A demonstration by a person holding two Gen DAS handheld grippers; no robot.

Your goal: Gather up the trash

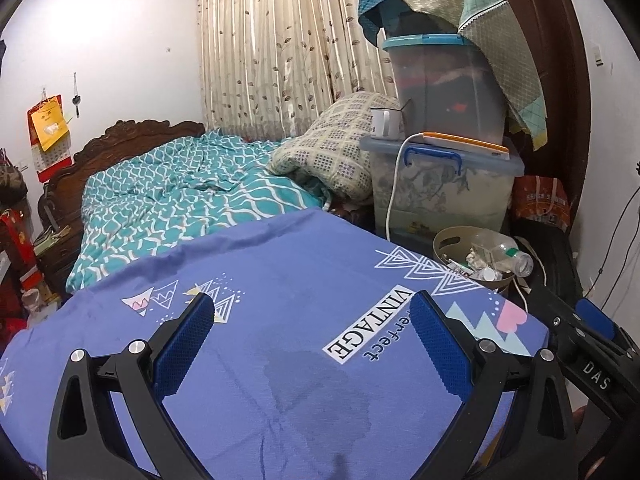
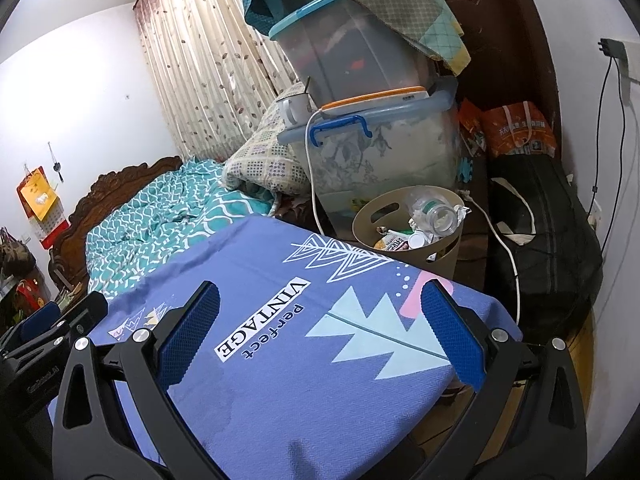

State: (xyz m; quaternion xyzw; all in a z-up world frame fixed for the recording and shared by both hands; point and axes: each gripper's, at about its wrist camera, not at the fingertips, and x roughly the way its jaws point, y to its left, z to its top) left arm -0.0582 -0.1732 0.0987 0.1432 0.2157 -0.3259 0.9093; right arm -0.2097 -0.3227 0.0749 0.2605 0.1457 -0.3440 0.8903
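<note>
Trash, a crumpled clear plastic bottle among wrappers and small white caps, sits in a round beige plastic bin just past the far right corner of the blue-purple printed sheet that covers the foot of the bed. Nearest the cameras, both tools hover over that sheet with nothing between their blue-padded fingers. The left gripper has its fingers spread wide above a dark damp-looking patch on the cloth, beside the printed word "VINTAGE". The right gripper is likewise spread wide, over the pale blue tree print, and its black body shows at the lower right edge of the left wrist view. The bottle's open neck points right and leans over the bin's rim; the bin stands on the floor, close to the bed's edge. A white cable runs down beside it. Just behind the bin stand stacked clear storage boxes with blue lids, with a white mug and a flat orange-edged device on the lower lid. A patchwork cloth drapes the top box. Farther back lie a teal patterned quilt and a rolled checked blanket, then a carved wooden headboard and leaf-print curtains.
</note>
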